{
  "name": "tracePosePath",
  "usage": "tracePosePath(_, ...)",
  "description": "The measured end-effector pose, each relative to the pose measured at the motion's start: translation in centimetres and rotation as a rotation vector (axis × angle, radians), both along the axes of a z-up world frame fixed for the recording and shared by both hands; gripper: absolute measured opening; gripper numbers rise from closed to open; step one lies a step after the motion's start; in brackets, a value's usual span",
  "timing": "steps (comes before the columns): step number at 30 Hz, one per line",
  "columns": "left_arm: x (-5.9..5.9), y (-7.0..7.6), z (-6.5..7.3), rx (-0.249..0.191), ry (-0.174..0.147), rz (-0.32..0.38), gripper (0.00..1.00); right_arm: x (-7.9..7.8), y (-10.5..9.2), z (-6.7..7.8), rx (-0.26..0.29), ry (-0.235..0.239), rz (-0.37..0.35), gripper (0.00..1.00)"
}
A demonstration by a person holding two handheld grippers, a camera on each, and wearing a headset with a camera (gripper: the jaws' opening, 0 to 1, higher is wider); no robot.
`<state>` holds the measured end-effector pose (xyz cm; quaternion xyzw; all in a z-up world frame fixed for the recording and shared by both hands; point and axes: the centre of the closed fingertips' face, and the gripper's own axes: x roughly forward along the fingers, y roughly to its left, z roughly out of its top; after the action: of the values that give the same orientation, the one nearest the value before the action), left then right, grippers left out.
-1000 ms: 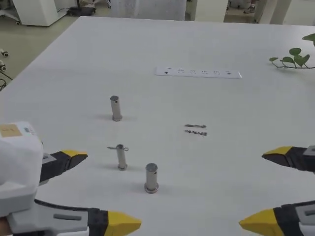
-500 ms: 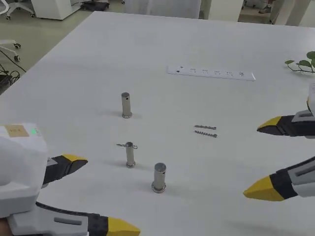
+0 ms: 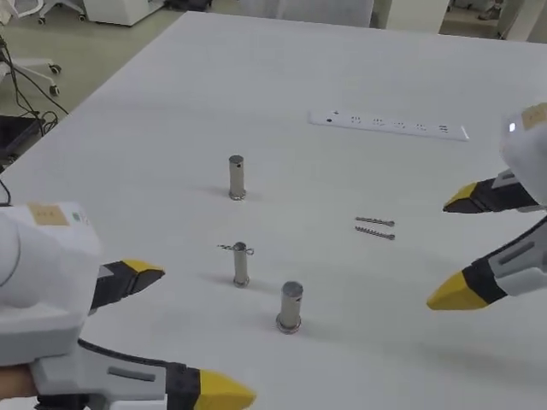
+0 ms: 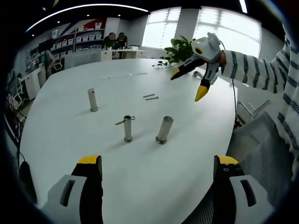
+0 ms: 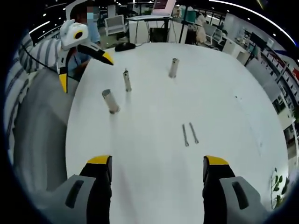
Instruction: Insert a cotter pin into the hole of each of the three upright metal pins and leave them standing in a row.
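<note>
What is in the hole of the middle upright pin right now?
A cotter pin passes through the middle upright pin near its top and sticks out sideways. The stretch inside the hole is covered by the metal.

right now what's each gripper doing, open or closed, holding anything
Left gripper: open, holding nothing.
Right gripper: open, holding nothing.

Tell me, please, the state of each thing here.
far metal pin: upright, no cotter pin
middle metal pin: upright, cotter pin in hole
near metal pin: upright, no cotter pin
loose cotter pins: lying flat, side by side
left gripper: open, empty
right gripper: open, empty
</note>
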<state>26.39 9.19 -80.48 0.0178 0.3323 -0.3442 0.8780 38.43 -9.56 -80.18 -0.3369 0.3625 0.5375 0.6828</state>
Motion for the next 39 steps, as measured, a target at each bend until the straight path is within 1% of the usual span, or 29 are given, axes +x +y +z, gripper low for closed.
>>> tracePosePath(3,0.1,-0.1,0.0,-0.010,0.006,0.008,1.00,0.6,0.5,-0.3,-0.009,0.009,0.018,0.80)
tracePosePath(9,0.3,-0.1,0.0,-0.004,0.002,0.008,1.00,1.5,1.4,-1.0,-0.014,0.029,0.038,0.78)
tracePosePath(13,0.3,-0.1,0.0,-0.005,0.005,0.008,1.00,2.2,1.5,-1.7,-0.021,0.041,0.043,0.77)
tracePosePath(16,0.3,-0.2,-0.1,-0.006,0.014,0.007,1.00,2.7,1.5,-2.2,-0.036,0.049,0.044,0.76)
tracePosePath(22,0.3,-0.2,-0.1,-0.006,0.021,0.006,1.00,3.4,1.4,-3.1,-0.057,0.066,0.041,0.72)
tracePosePath(24,0.3,-0.3,-0.1,-0.008,0.023,0.008,1.00,3.5,1.5,-3.3,-0.053,0.066,0.056,0.71)
tracePosePath(27,0.2,-0.3,0.0,-0.014,0.027,0.009,1.00,4.0,1.4,-3.7,-0.060,0.072,0.044,0.70)
tracePosePath(29,0.2,-0.4,0.1,-0.015,0.022,0.008,1.00,4.3,1.5,-3.9,-0.062,0.077,0.040,0.68)
tracePosePath(32,0.2,-0.4,0.1,-0.019,0.023,0.010,1.00,4.5,1.5,-4.2,-0.076,0.078,0.044,0.64)
tracePosePath(34,0.2,-0.3,0.1,-0.019,0.023,0.012,1.00,4.6,1.8,-4.2,-0.067,0.077,0.055,0.60)
tracePosePath(35,0.1,-0.3,0.1,-0.018,0.024,0.012,1.00,4.6,2.1,-4.3,-0.057,0.085,0.057,0.59)
tracePosePath(37,0.0,-0.3,0.0,-0.018,0.034,0.014,1.00,4.6,2.5,-4.3,-0.049,0.091,0.056,0.57)
tracePosePath(39,0.1,-0.2,0.0,-0.016,0.036,0.020,1.00,4.5,2.8,-4.5,-0.051,0.096,0.065,0.55)
